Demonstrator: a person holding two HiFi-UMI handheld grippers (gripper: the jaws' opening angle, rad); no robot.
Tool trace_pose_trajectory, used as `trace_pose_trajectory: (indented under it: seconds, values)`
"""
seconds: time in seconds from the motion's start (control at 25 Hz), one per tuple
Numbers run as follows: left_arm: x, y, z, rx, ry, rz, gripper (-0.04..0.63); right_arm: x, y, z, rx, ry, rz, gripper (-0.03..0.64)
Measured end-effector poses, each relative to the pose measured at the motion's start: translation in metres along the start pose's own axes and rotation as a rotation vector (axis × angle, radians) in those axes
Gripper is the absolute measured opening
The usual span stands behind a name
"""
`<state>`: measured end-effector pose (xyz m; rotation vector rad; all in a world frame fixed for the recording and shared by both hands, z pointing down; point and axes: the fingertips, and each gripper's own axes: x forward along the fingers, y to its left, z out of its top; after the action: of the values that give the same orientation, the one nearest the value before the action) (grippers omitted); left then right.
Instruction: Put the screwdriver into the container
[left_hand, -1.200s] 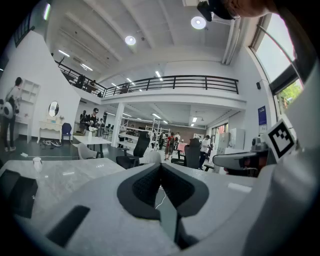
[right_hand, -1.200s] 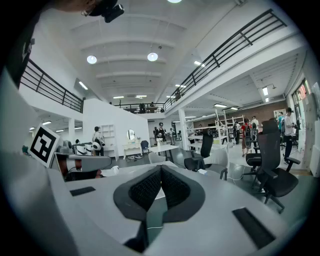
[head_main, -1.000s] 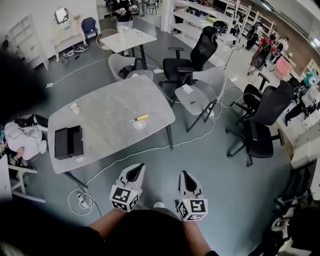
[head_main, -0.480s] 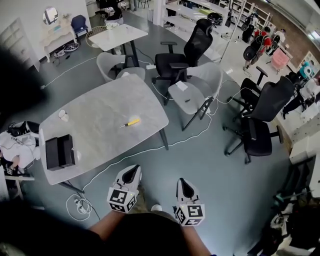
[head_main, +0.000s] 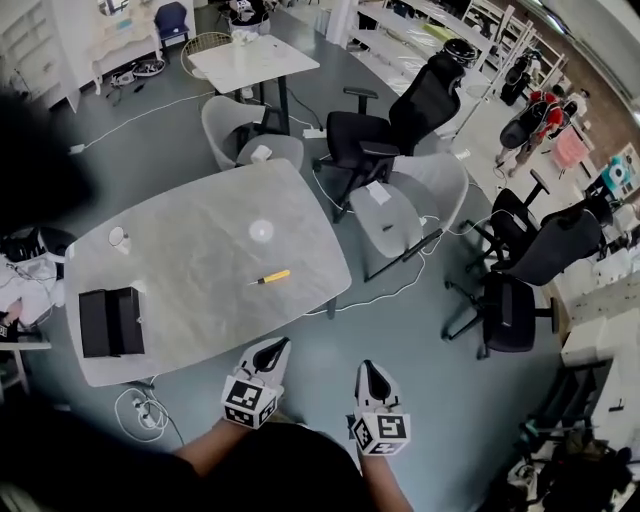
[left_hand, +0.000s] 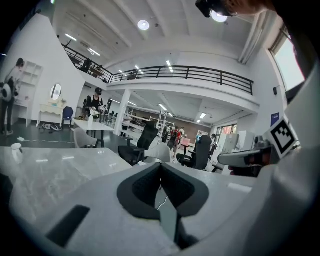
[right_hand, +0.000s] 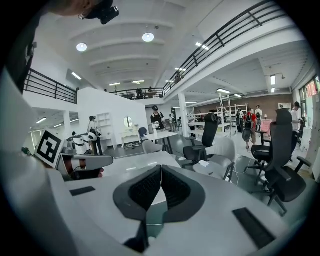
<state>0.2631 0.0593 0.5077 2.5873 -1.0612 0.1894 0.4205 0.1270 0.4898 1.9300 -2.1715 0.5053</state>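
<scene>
The screwdriver (head_main: 272, 277), yellow-handled, lies on the grey marble table (head_main: 190, 210), a little in from its near right edge. An open black box (head_main: 110, 322) sits at the table's near left corner. My left gripper (head_main: 275, 346) and right gripper (head_main: 366, 366) hang side by side over the floor, short of the table's near edge. Both are shut, with nothing between the jaws. The left gripper view shows its dark pads meeting (left_hand: 161, 166) over the table top. In the right gripper view the right gripper's (right_hand: 161, 168) pads are also closed together.
A small white cup (head_main: 117, 238) stands at the table's far left. Grey chairs (head_main: 400, 205) and black office chairs (head_main: 400, 110) crowd the table's far right side. Cables and a power strip (head_main: 145, 412) lie on the floor by the near left leg. More black chairs (head_main: 520, 290) stand to the right.
The table and screwdriver have slid lower and nearer in the head view as the person moved. Both grippers stay shut and empty in the same spot low in view.
</scene>
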Motion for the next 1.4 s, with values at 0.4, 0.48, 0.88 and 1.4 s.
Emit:
trace_pose_trajectory:
  seconds: [0.4, 0.48, 0.88, 1.4]
  values:
    - [0.04, 0.091, 0.028, 0.022, 0.023, -0.039, 0.015, 0.106, 0.041, 0.046, -0.025, 0.027, 0.051, 0.011]
    - [0.044, 0.107, 0.025, 0.032, 0.041, -0.047, 0.017, 0.121, 0.05, 0.053, -0.027, 0.023, 0.051, 0.011]
    - [0.08, 0.148, -0.028, 0.052, 0.178, -0.084, 0.017, 0.154, 0.067, 0.049, -0.038, 0.082, 0.073, 0.011]
    - [0.167, 0.197, -0.084, 0.083, 0.412, 0.027, 0.018, 0.25, 0.042, 0.063, 0.021, 0.09, 0.212, 0.011]
